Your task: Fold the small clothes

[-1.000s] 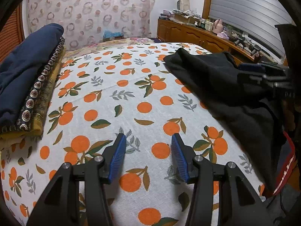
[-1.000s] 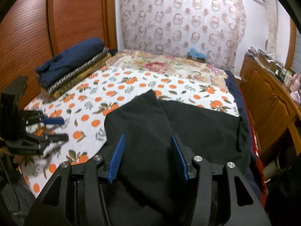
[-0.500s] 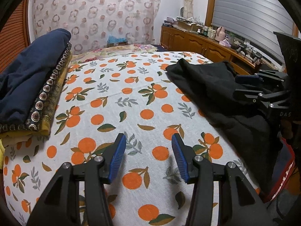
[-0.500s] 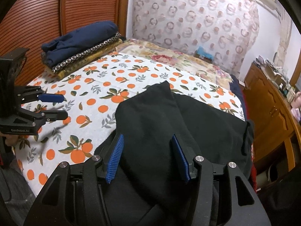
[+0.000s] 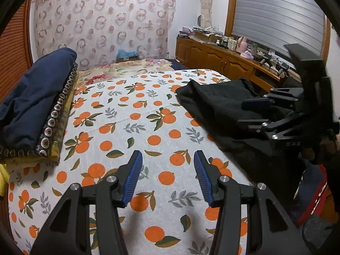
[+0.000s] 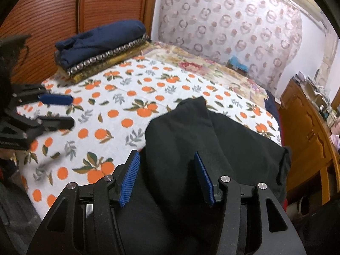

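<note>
Compared with the earlier frames, more of the patterned curtain and far wall is taken in by the left wrist view, and the bed surface is seen tilted in the right wrist view; the black garment is unchanged in place.

At the left edge of the bed, a folded stack of clothes (image 5: 40, 110) is seen: a navy blue fabric piece on top, a dark band with round embroidered medallions beneath it, and mustard-yellow cloth at the bottom. The stack rests on the white bedsheet printed with oranges and green leaves (image 5: 127, 127).

Over the near middle of the sheet the left gripper (image 5: 167, 174), black with blue ribbed pads, is held with its jaws apart; nothing lies between them, and only bare sheet is seen below.

Toward the right edge of the bed, the crumpled black fabric garment (image 6: 212, 148) is spread, one pointed corner directed at the bed's centre and its far side draped off the right edge. The right gripper (image 6: 165, 174), of the same build, is held over this garment with its jaws apart; black cloth is seen between and under the pads, but no pad is shown pressing on it.

Beyond the right edge, a brown wooden sideboard (image 5: 223, 61) carrying small clutter is seen.
</note>
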Demonstrator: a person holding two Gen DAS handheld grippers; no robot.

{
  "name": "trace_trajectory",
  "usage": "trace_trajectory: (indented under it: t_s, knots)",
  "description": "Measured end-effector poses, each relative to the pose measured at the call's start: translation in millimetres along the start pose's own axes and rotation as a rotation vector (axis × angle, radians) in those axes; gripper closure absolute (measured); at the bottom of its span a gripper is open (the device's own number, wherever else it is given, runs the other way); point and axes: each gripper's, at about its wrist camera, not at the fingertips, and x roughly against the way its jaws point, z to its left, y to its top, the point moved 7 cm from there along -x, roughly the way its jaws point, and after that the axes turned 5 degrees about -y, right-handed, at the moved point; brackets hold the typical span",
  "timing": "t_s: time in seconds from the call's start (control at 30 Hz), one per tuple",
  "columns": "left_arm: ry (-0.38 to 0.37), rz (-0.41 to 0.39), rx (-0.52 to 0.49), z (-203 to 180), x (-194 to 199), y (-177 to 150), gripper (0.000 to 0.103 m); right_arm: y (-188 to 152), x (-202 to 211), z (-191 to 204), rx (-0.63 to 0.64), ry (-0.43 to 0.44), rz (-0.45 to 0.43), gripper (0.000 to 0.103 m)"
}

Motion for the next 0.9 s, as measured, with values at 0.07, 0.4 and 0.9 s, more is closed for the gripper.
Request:
trace_trajectory:
  t_s: [0.07,0.4,0.9]
  knots:
    - [0.001,0.000,-0.001,0,0,0,0.054,-3,-7,-4,0.004,0.002,0.025,0.049]
    - [0.002,0.006,0.002,0,0,-1,0.054,-4,-9,-25,0.020,0.024,0.048,0.094]
    - [-0.008,0.015,-0.007,-6,-6,1,0.054,11,13,-192,-0.272,-0.361,-0.003,0.085]
